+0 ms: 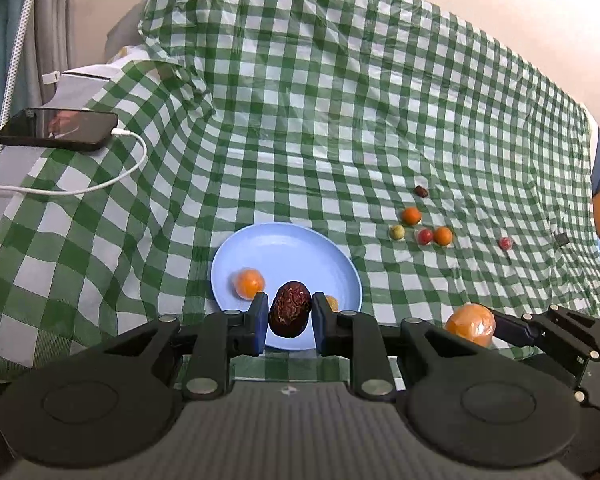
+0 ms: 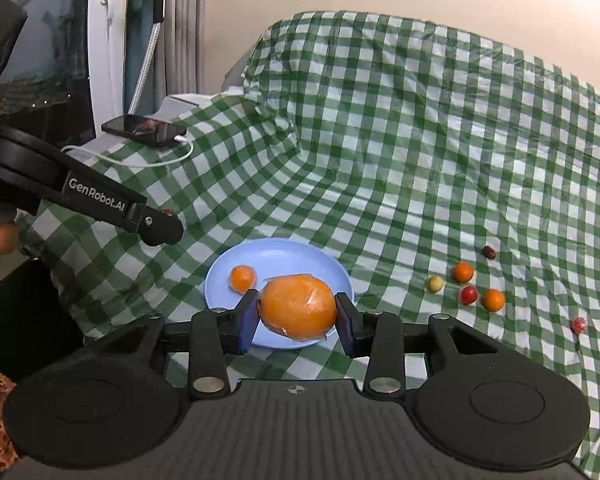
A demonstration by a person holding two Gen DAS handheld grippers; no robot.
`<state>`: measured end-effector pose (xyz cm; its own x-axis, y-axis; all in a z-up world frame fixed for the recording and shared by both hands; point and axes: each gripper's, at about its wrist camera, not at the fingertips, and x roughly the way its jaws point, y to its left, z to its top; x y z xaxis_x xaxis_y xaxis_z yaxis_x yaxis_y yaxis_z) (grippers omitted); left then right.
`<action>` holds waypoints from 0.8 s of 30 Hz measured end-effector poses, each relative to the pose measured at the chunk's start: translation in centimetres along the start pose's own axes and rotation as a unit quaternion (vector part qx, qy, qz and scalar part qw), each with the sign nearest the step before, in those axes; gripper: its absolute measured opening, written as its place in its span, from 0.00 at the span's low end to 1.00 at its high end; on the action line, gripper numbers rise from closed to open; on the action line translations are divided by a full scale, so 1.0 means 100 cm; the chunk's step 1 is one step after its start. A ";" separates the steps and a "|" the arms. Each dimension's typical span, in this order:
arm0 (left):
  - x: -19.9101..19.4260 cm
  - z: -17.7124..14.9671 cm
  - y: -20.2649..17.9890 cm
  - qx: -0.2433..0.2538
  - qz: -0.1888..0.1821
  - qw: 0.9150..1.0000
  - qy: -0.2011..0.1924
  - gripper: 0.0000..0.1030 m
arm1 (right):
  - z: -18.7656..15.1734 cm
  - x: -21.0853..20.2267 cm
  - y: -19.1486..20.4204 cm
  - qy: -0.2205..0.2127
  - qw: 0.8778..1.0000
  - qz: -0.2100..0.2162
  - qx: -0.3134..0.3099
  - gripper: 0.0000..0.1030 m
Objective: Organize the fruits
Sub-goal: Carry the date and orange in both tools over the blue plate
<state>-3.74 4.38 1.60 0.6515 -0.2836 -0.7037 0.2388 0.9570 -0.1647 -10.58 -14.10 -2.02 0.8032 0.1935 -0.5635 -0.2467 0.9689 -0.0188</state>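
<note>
While the left gripper (image 1: 290,314) pinches a dried date (image 1: 290,314) and the right gripper (image 2: 296,312) clamps a wrapped orange (image 2: 297,307), the blue plate (image 1: 284,248) lies just beyond both, lower centre.

Left gripper (image 1: 290,315) angled down, jaws clamped on a dark wrinkled date (image 1: 290,314). Right gripper (image 2: 296,314) also angled down, jaws pressed on a plastic-wrapped orange (image 2: 298,307). Both side by side, left one's arm visible at the right-wrist view's left edge.
</note>
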 end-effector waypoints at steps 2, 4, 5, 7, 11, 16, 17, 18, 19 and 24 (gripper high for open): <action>0.003 0.001 0.002 -0.006 -0.001 1.000 0.003 0.25 | -0.002 0.001 0.001 0.007 1.000 0.004 -0.003 0.41; 0.005 0.001 0.003 -0.009 0.001 1.000 0.003 0.25 | -0.001 0.002 0.000 0.007 1.000 0.004 -0.003 0.41; 0.005 0.001 0.004 -0.008 0.002 1.000 0.003 0.25 | -0.001 0.002 0.000 0.007 1.000 0.004 -0.002 0.41; 0.007 0.001 0.005 -0.008 0.004 1.000 0.003 0.25 | -0.002 0.005 -0.001 0.011 1.000 0.004 0.001 0.41; 0.012 0.003 0.008 -0.010 0.008 1.000 0.008 0.25 | -0.004 0.008 -0.002 0.019 1.000 0.004 0.007 0.41; 0.018 0.004 0.009 -0.009 0.015 1.000 0.012 0.25 | -0.003 0.011 -0.004 0.026 1.000 0.006 0.009 0.41; 0.020 0.005 0.009 -0.009 0.016 1.000 0.013 0.25 | -0.003 0.012 -0.004 0.027 1.000 0.007 0.009 0.41; 0.021 0.005 0.010 -0.009 0.017 1.000 0.014 0.25 | -0.003 0.014 -0.004 0.028 1.000 0.007 0.009 0.41; 0.023 0.007 0.010 -0.008 0.018 1.000 0.016 0.25 | -0.003 0.015 -0.005 0.028 1.000 0.005 0.009 0.41; 0.035 0.016 0.008 0.003 0.023 0.999 0.023 0.25 | 0.001 0.028 -0.007 0.033 0.999 -0.001 0.011 0.41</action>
<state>-0.07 4.05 0.11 0.6281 -0.2360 -0.7415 0.2137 0.9686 -0.1273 -8.05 -14.22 -3.51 0.7663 0.1819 -0.6162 -0.2332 0.9724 -0.0029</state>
